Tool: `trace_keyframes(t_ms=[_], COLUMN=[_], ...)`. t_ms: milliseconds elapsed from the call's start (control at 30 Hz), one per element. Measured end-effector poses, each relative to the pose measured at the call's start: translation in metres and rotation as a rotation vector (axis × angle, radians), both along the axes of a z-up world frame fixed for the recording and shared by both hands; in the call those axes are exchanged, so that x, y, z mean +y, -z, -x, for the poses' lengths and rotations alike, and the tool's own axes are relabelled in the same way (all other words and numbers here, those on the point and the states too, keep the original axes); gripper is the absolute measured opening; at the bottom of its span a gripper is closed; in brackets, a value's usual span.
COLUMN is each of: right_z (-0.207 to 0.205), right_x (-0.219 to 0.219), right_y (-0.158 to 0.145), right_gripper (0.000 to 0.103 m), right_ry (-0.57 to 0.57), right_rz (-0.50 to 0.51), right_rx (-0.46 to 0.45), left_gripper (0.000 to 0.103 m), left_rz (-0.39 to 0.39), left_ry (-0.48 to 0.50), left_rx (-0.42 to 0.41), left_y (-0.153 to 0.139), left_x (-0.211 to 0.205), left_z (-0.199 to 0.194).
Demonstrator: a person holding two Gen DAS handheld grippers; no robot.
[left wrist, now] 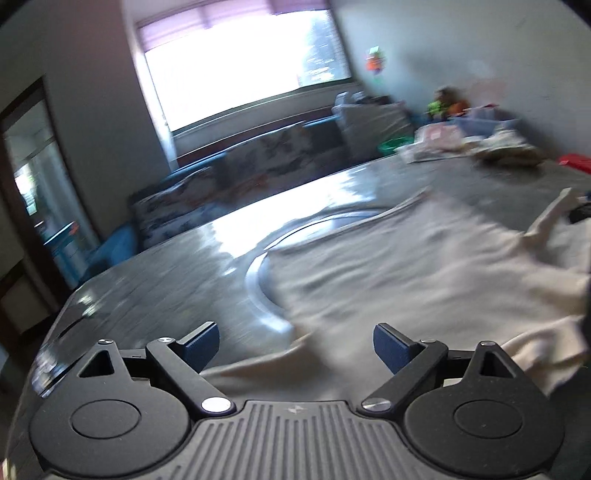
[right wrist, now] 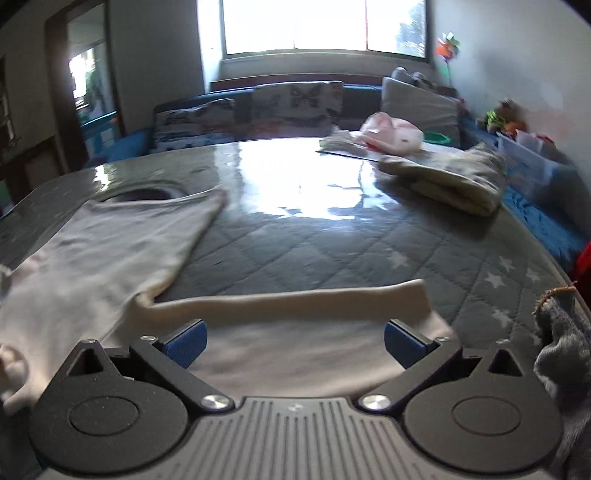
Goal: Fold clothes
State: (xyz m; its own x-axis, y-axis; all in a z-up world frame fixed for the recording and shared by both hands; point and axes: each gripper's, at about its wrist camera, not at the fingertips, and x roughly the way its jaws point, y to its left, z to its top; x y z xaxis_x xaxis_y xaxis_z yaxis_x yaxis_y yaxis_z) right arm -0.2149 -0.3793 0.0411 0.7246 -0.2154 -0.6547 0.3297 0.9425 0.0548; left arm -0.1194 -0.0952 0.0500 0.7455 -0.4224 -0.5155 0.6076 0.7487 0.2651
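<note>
Just under my right hand-held gripper (right wrist: 293,345) lies the pale garment (right wrist: 110,258), its long sleeve (right wrist: 288,299) stretched sideways across the worktop (right wrist: 332,236) right past my spread blue pads (right wrist: 188,343). Both jaws stand wide apart and hold nothing. My left hand-held gripper (left wrist: 295,349) is likewise released, poised over the garment's near edge (left wrist: 406,266), which spreads rightwards over a round metal ring (left wrist: 258,288) set in the surface.

I judge the step in hand to be taking hold of the shirt for a first fold. To do it well I should drop the right pads onto the sleeve near its cuff end, pinch one layer only, and carry it in over the body without dragging the rest. The left should pin or lift the hem side evenly, so the fold line runs straight.

A grey cloth (right wrist: 561,332) hangs at my right edge; I must keep clear of it.

Farther off sits a folded stack (right wrist: 450,177), then a pink item (right wrist: 391,134), then the sofa (right wrist: 258,110) and window (right wrist: 321,26).
</note>
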Motion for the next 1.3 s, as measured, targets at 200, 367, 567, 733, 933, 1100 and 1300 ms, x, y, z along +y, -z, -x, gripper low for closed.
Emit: trace_keyframes(t_ms=[200, 367, 567, 733, 933, 1100, 1300], right_z=[-0.017, -0.028, -0.03, -0.03, -0.027, -0.016, -0.006], right_x=[-0.023, -0.03, -0.033, -0.041, -0.03, 0.003, 0.051], right_y=[0.01, 0.02, 0.021, 0.022, 0.017, 0.004, 0.004], right_gripper=[0.103, 0.103, 0.103, 0.103, 0.103, 0.103, 0.103], right_ry=[0.031, 0.054, 0.075, 0.108, 0.114, -0.023, -0.231], right_rz=[0.015, 0.044, 0.075, 0.07, 0.173, 0.155, 0.095], right_rx=[0.041, 0.071, 0.066, 0.054, 0.048, -0.001, 0.021], left_gripper=[0.093, 0.094, 0.094, 0.094, 0.097, 0.098, 0.099], left_rz=[0.003, 0.001, -0.017, -0.063, -0.07, -0.07, -0.07], left_ry=[0.175, 0.259, 0.315, 0.368, 0.363, 0.36, 0.361], left_rx=[0.071, 0.096, 0.126, 0.143, 0.133, 0.133, 0.129], left_y=[0.006, 0.011, 0.02, 0.035, 0.037, 0.037, 0.037], left_x=[-0.05, -0.079, -0.105, -0.114, -0.111, -0.111, -0.111], left_z=[0.016, 0.027, 0.035, 0.05, 0.057, 0.056, 0.057])
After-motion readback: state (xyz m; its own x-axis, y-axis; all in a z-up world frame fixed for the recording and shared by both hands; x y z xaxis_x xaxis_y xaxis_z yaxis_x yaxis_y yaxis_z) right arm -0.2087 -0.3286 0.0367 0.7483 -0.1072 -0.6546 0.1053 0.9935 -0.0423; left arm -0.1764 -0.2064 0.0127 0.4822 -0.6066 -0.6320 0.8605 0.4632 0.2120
